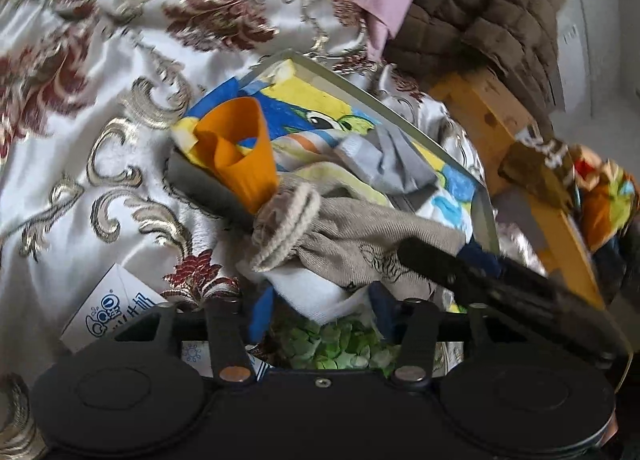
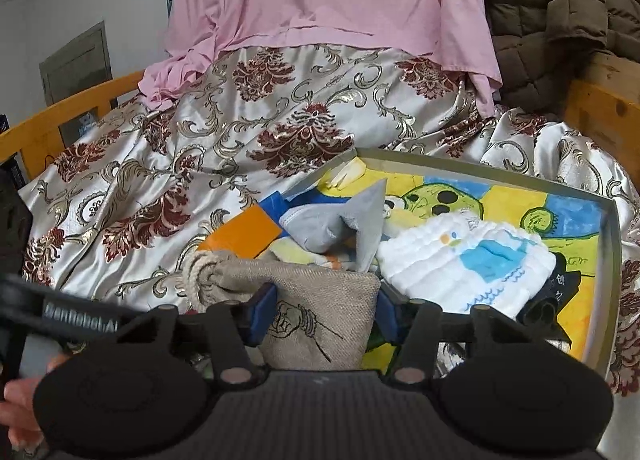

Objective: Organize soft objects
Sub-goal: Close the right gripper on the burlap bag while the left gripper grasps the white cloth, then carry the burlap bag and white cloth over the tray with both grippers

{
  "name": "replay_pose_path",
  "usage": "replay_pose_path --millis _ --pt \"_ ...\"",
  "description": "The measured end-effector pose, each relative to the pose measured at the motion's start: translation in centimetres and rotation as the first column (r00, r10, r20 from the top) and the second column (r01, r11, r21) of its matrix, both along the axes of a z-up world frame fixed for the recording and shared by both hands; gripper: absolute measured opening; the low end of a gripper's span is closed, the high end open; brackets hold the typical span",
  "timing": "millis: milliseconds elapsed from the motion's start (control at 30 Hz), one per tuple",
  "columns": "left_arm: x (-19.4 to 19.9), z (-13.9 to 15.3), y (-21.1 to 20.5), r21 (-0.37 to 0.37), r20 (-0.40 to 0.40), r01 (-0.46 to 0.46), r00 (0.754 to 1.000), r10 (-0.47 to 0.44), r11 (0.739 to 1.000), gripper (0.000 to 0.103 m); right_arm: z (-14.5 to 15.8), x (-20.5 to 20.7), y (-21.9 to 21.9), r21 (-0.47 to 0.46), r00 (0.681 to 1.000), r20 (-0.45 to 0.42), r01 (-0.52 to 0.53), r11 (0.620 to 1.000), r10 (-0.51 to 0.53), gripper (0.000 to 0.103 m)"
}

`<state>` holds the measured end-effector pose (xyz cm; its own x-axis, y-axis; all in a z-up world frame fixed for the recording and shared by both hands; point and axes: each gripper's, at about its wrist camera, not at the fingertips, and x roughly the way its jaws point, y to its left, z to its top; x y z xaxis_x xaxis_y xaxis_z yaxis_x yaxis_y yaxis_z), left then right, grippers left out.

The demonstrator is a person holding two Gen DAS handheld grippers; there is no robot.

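Right gripper (image 2: pixel 320 310) low centre of its frame, blue pads (image 2: pixel 262 310) pinching the burlap drawstring pouch (image 2: pixel 316 300) from both sides, jaws closed on the cloth. Pouch upright, rope-tied neck (image 2: pixel 200 272) leaning to the left, an inked figure on its face. Sitting right at the near-left edge of the shallow grey tray (image 2: pixel 612 256), which fills the right half of the frame on the floral satin bedspread (image 2: pixel 192 164).

Inside the tray: a folded grey cloth (image 2: pixel 340 228) just behind the pouch, an orange piece (image 2: pixel 244 236) to its left, a white quilted cloth with blue patches (image 2: pixel 468 264) to the right, a dark item (image 2: pixel 552 300) touching that one's lower right. Cartoon print across the tray floor. Pink garment (image 2: pixel 332 0) draped across the top, brown quilted jacket (image 2: pixel 568 8) upper right over a yellow wooden rail (image 2: pixel 604 112).

Over to the left view: left gripper (image 1: pixel 320 320) low centre, jaws spread, pale cloth and green-patterned fabric (image 1: pixel 340 344) showing between its blue fingers (image 1: pixel 260 314), no clear pinch on either. Same pouch (image 1: pixel 352 240) mid-frame, the right tool's black arm (image 1: pixel 500 284) slanting in from the lower right onto it. Orange piece (image 1: pixel 236 156) curled into a cone above the pouch neck. White printed carton (image 1: pixel 108 304) at lower left on the bedspread (image 1: pixel 100 60).
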<state>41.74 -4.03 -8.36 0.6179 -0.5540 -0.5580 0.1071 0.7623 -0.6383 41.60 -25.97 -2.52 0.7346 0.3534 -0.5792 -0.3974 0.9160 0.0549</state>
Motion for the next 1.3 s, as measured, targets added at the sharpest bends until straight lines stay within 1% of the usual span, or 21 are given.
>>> replay_pose_path --millis 33,67,100,133,167,200,267,300,367,433,500,633,733,800,933,1033,1100,1200,1300 --pt "0.0 -0.1 0.1 -0.007 -0.001 -0.006 1.0 0.006 1.0 0.046 0.0 0.0 0.0 0.003 1.0 0.0 0.004 1.0 -0.004 0.047" --pt "0.1 -0.1 0.2 -0.01 0.0 -0.01 1.0 0.01 1.0 0.044 0.0 0.0 -0.1 0.009 1.0 -0.001 0.006 1.0 -0.006 0.046" --pt "0.1 -0.2 0.3 -0.01 0.0 -0.017 1.0 0.017 1.0 0.039 0.0 0.0 -0.2 0.017 1.0 -0.002 0.008 1.0 -0.008 0.043" --pt "0.1 -0.2 0.5 -0.014 0.0 -0.021 1.0 0.021 1.0 0.035 0.0 -0.1 -0.3 0.022 1.0 -0.001 0.011 1.0 -0.011 0.037" --pt "0.1 -0.3 0.6 -0.023 0.003 -0.026 1.0 0.026 0.999 0.034 0.0 -0.1 -0.4 0.025 1.0 -0.001 0.011 1.0 -0.011 0.034" --pt "0.1 -0.3 0.7 -0.03 0.005 -0.029 1.0 0.029 0.999 0.029 0.0 -0.2 -0.5 0.029 1.0 -0.002 0.008 1.0 -0.008 0.03" --pt "-0.1 -0.2 0.9 -0.045 0.017 -0.032 0.999 0.033 0.998 0.02 0.1 -0.4 -0.6 0.053 1.0 -0.002 -0.004 0.999 0.004 0.027" --pt "-0.2 -0.2 0.9 -0.052 0.023 -0.034 0.999 0.035 0.998 0.018 0.1 -0.5 -0.7 0.059 1.0 0.001 -0.011 0.998 0.011 0.024" --pt "-0.3 -0.2 1.0 -0.047 0.033 -0.037 0.999 0.038 0.998 0.015 0.1 -0.8 -0.7 0.062 1.0 0.007 -0.028 0.998 0.027 0.022" --pt "-0.5 -0.2 1.0 -0.054 0.039 -0.045 0.998 0.047 0.998 0.012 0.1 -1.1 -0.5 0.042 0.999 0.013 -0.032 0.999 0.031 0.016" --pt "-0.7 -0.1 1.1 -0.061 0.051 -0.057 0.997 0.06 0.997 0.01 0.1 -1.5 -0.3 0.02 0.999 0.031 -0.035 0.999 0.034 0.014" --pt "-1.2 0.2 1.4 -0.059 0.08 -0.077 0.993 0.082 0.995 0.008 0.8 -3.0 0.3 -0.035 0.994 0.098 -0.039 0.999 0.043 0.013" --pt "-1.6 0.9 1.6 -0.039 0.109 -0.098 0.989 0.102 0.994 0.007 1.7 -4.2 0.6 -0.074 0.988 0.148 -0.035 0.997 0.046 0.012" --pt "-2.1 1.5 1.9 -0.038 0.139 -0.1 0.985 0.104 0.994 0.007 2.3 -4.9 0.6 -0.088 0.983 0.181 -0.027 0.996 0.043 0.012" --pt "-3.0 3.6 1.9 -0.001 0.223 -0.108 0.969 0.106 0.994 0.007 3.8 -5.7 0.1 -0.099 0.971 0.237 -0.004 0.995 0.028 0.012" --pt "-3.6 5.5 1.6 0.023 0.295 -0.119 0.949 0.107 0.993 0.007 4.8 -5.9 -0.4 -0.093 0.96 0.281 0.025 0.995 0.003 0.012" --pt "-3.4 6.8 1.4 0.026 0.335 -0.117 0.937 0.102 0.993 0.007 5.4 -5.7 -1.0 -0.078 0.951 0.309 0.053 0.996 -0.026 0.012" --pt "-2.6 8.5 0.7 0.038 0.387 -0.116 0.917 0.093 0.992 0.007 6.0 -4.8 -1.9 -0.043 0.937 0.337 0.112 0.993 -0.091 0.012" --pt "-1.2 9.9 -0.2 0.037 0.429 -0.113 0.899 0.086 0.993 0.007 5.9 -3.2 -3.3 0.01 0.926 0.333 0.188 0.982 -0.181 0.012"
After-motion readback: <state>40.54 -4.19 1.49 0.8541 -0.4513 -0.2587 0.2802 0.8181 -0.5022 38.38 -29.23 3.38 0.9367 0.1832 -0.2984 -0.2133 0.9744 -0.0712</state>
